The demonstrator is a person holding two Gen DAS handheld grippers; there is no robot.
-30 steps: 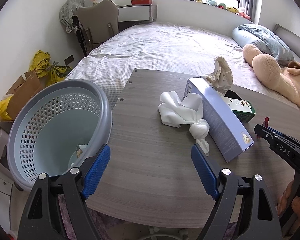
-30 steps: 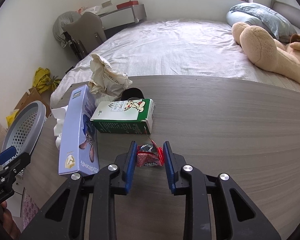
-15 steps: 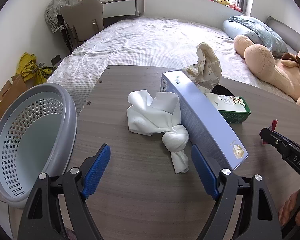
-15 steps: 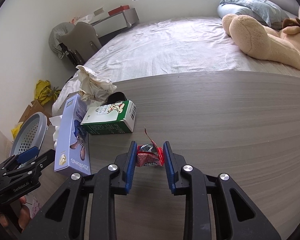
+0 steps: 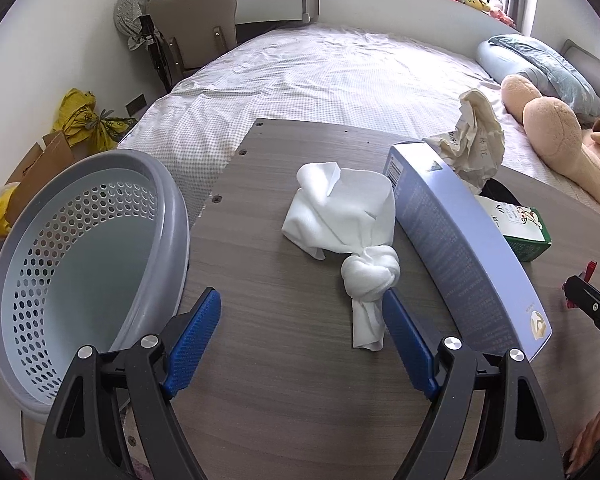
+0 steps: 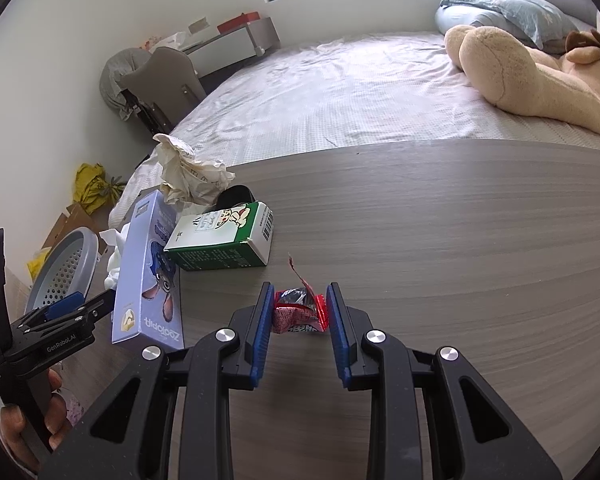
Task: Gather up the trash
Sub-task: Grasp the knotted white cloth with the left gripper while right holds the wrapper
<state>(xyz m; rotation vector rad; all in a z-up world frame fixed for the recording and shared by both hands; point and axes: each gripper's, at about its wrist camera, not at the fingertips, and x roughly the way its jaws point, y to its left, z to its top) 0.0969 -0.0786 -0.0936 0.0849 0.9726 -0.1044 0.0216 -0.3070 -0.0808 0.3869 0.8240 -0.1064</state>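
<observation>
Right gripper jaws clenched on red wrapper, pinched between both pads just above worktop. Left gripper jaws released, wide apart, nothing gripped; knotted white cloth lying ahead between them, tail end touching right pad. Purple box just right of those jaws, green carton and crumpled paper beyond it. Grey basket left of left jaws, off worktop edge.

Two boxes, one basket, one wrapper.
</observation>
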